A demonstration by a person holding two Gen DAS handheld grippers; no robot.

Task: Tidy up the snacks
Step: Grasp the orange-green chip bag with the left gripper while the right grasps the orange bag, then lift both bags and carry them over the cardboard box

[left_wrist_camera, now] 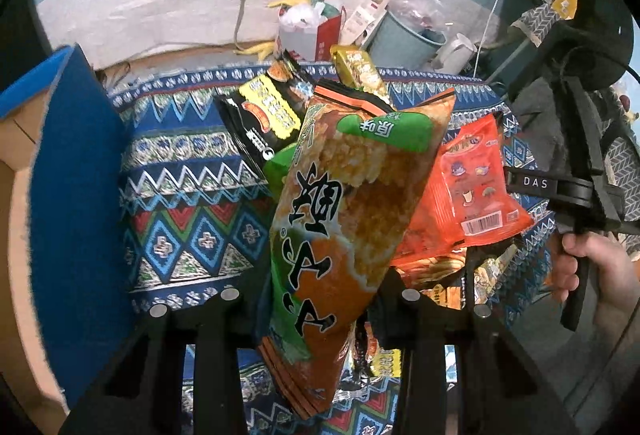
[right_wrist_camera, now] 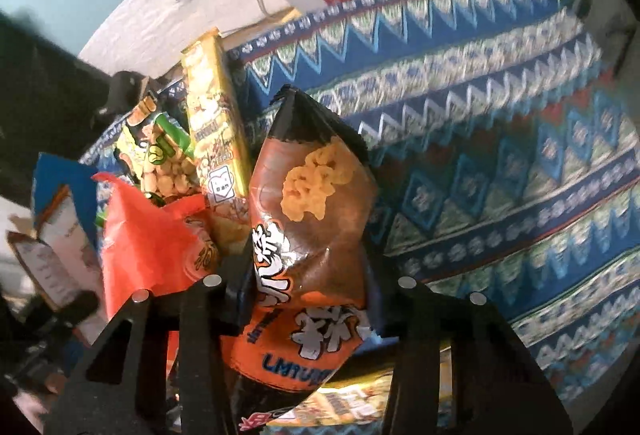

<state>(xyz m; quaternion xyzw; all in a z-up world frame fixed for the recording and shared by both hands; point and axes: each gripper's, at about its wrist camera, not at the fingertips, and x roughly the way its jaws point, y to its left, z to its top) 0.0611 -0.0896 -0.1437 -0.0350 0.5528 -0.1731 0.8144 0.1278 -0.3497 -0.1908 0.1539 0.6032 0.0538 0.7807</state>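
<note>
snacks are clamped between both sets of jaws: an orange-green rice cracker bag (left_wrist_camera: 344, 219) in the left gripper (left_wrist_camera: 320, 299), a brown-orange puff bag (right_wrist_camera: 316, 235) in the right gripper (right_wrist_camera: 308, 287), presumably for sorting.

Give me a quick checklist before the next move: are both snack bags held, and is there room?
1. Left gripper shut on the orange-and-green rice cracker bag: ok.
2. Right gripper pressing the brown-and-orange snack bag: ok.
3. Rice cracker bag clear of the pile: cannot tell.
4. Blue-lined box open beside the left gripper: ok.
5. Bare patterned tablecloth free beside the right gripper: ok.
</note>
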